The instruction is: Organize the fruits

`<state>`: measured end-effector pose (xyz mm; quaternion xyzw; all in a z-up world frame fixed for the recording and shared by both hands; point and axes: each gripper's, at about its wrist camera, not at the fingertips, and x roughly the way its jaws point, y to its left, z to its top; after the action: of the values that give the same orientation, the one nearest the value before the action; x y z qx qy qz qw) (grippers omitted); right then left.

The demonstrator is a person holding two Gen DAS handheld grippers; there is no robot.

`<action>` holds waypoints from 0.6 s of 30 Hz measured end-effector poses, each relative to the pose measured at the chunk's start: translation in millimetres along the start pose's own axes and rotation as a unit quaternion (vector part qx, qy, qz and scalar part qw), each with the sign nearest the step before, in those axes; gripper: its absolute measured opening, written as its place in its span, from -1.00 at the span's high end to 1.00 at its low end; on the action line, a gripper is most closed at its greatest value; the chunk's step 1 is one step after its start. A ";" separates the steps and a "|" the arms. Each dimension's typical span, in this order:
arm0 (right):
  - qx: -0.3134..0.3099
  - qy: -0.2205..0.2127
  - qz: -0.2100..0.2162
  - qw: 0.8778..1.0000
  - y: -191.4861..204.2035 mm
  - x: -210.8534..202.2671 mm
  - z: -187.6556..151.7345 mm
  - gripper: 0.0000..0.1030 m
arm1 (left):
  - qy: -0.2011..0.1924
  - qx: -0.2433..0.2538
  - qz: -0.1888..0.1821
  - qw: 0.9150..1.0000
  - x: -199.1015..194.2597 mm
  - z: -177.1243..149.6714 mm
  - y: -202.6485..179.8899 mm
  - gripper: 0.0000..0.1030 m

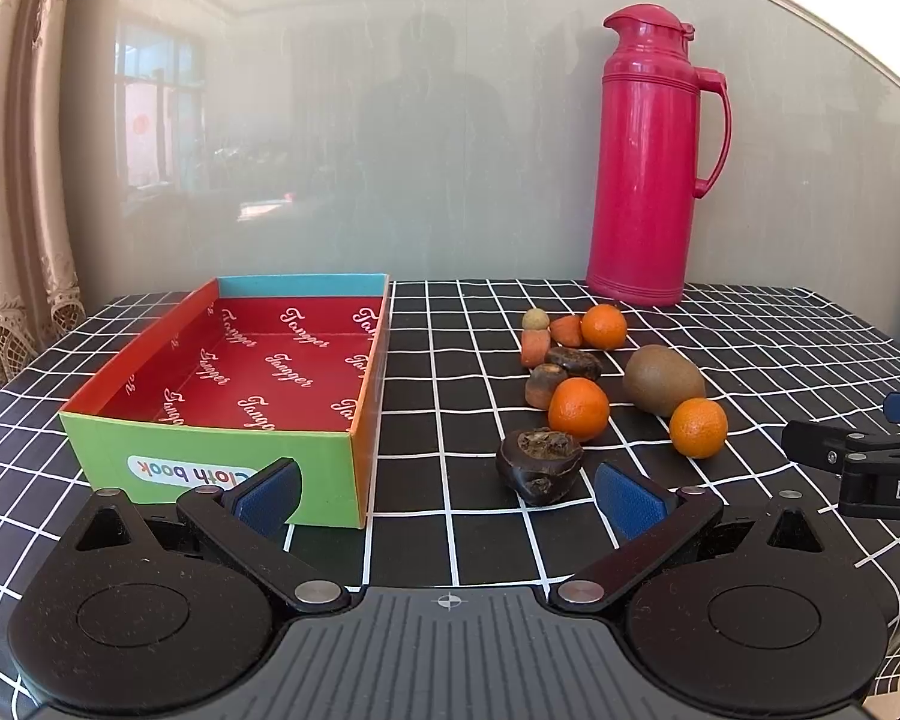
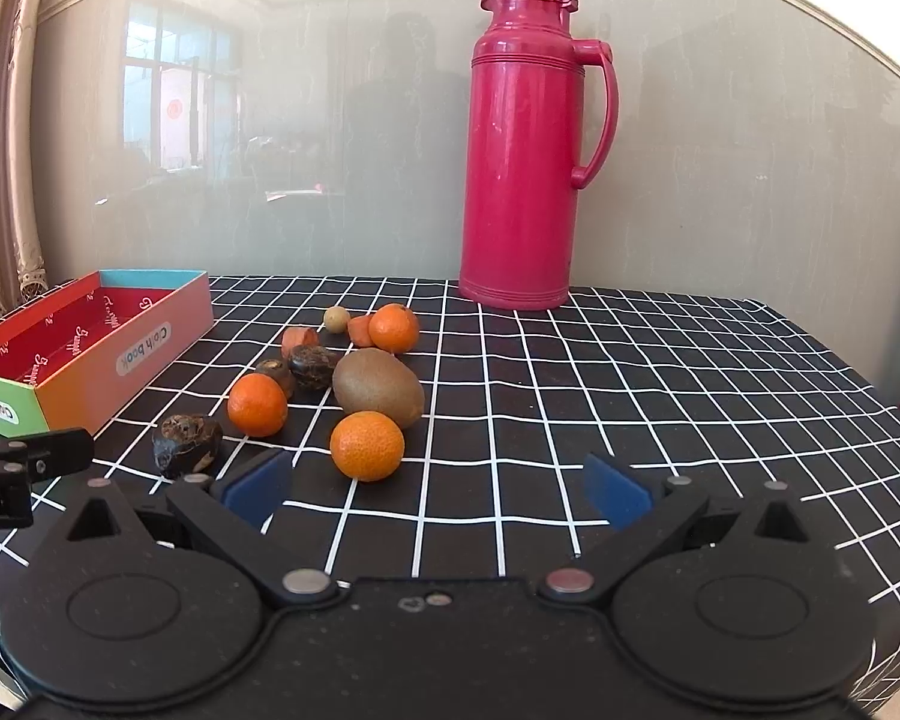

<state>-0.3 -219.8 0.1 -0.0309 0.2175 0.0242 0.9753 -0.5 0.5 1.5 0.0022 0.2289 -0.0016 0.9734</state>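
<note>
The fruits lie loose in a cluster on the black, white-gridded tablecloth (image 2: 630,372) of the table, to the right of the box and in front of the thermos. 3 tangerines show: the nearest tangerine (image 2: 366,445) sits just in front of the kiwi (image 2: 378,387), touching or almost touching it; the middle tangerine (image 2: 257,404) lies to its left; the far tangerine (image 2: 393,328) sits at the back of the cluster. A dark, wrinkled fruit (image 1: 540,465) lies nearest the left tool, apart from the rest. Another dark fruit (image 2: 312,366) rests left of the kiwi, with a brown piece (image 2: 276,373) beside it, behind the middle tangerine. 2 small orange pieces (image 1: 549,339) and a small pale round fruit (image 1: 535,319) lie at the back, by the far tangerine.

The open box (image 1: 210,450), red inside with "Cloth book" on its green and orange walls, holds nothing visible.

The left tool (image 1: 447,495) hangs low over the table with its blue pads wide apart, released, between the box corner and the wrinkled fruit. The right tool (image 2: 435,489) is likewise released, blue pads spread, just short of the nearest tangerine.

A tall pink thermos (image 2: 519,150) stands upright at the back of the table, before a glossy grey wall panel (image 2: 270,120). A curtain (image 1: 18,180) hangs at the left.
</note>
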 end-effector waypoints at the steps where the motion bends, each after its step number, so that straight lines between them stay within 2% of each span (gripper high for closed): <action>1: 0.000 0.000 0.000 1.000 0.0 0.1 0.2 -1.00 | 0.000 0.000 -0.001 1.000 -0.1 -0.2 0.1 -1.00; 18: -0.002 0.001 0.002 1.000 1.6 1.0 0.0 -1.00 | 0.000 0.000 -0.001 1.000 -0.4 -0.5 0.0 -1.00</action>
<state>0.5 -218.2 -0.4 -0.0327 0.2185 0.0265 0.9749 -1.1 0.5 1.2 0.0017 0.2285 -0.0021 0.9736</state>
